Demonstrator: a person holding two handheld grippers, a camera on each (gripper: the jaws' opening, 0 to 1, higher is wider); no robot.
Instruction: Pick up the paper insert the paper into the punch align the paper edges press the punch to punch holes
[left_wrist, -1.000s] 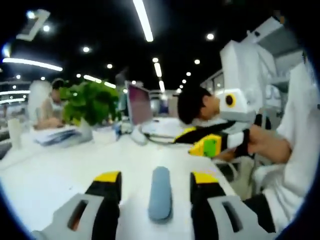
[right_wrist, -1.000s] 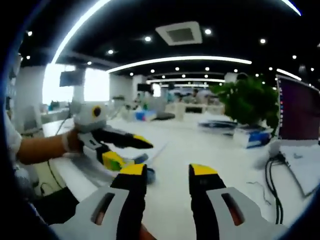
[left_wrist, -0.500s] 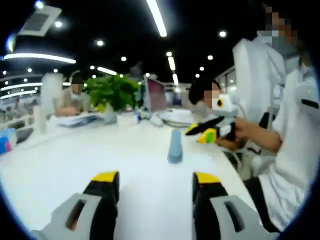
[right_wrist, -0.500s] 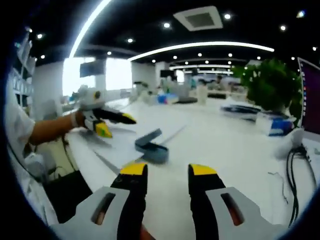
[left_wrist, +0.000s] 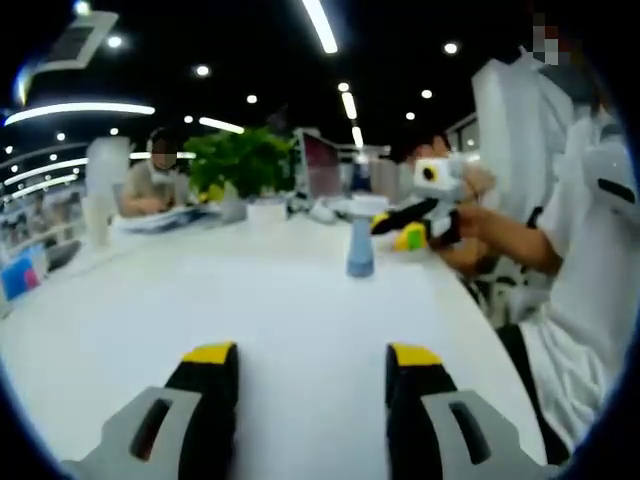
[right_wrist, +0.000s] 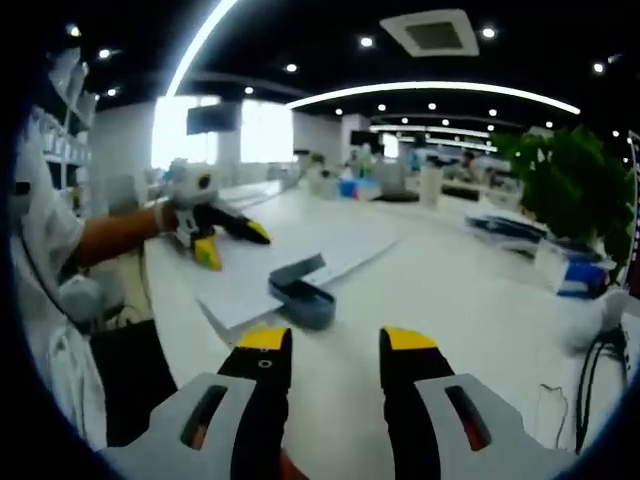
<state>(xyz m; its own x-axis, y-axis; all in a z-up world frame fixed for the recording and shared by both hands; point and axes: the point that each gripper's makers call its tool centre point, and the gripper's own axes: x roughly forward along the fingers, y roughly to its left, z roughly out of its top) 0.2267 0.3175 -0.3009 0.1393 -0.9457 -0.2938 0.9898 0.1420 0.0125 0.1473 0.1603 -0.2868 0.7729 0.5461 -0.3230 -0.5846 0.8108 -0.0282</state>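
A blue-grey hole punch (right_wrist: 300, 292) stands on the white table with its lever raised. It sits at the near edge of a white paper sheet (right_wrist: 300, 262) that lies flat; I cannot tell whether the sheet is inside its slot. In the left gripper view the punch (left_wrist: 360, 250) is well ahead of my left gripper (left_wrist: 312, 355), which is open and holds nothing. My right gripper (right_wrist: 335, 340) is open too, a short way back from the punch. Each gripper also appears in the other's view, hand-held above the table: the left gripper (right_wrist: 232, 243) and the right gripper (left_wrist: 398, 230).
A green plant (left_wrist: 240, 160), a monitor (left_wrist: 320, 165) and stacked papers stand at the table's far side, where a person sits (left_wrist: 160, 180). In the right gripper view, a plant (right_wrist: 565, 180), a blue box (right_wrist: 575, 282) and cables (right_wrist: 545, 400) lie to the right. The table edge (right_wrist: 190, 330) runs at left.
My left gripper has pulled back from the punch, which was right between its jaws a second ago. In the right gripper view, the punch and paper now show in full.
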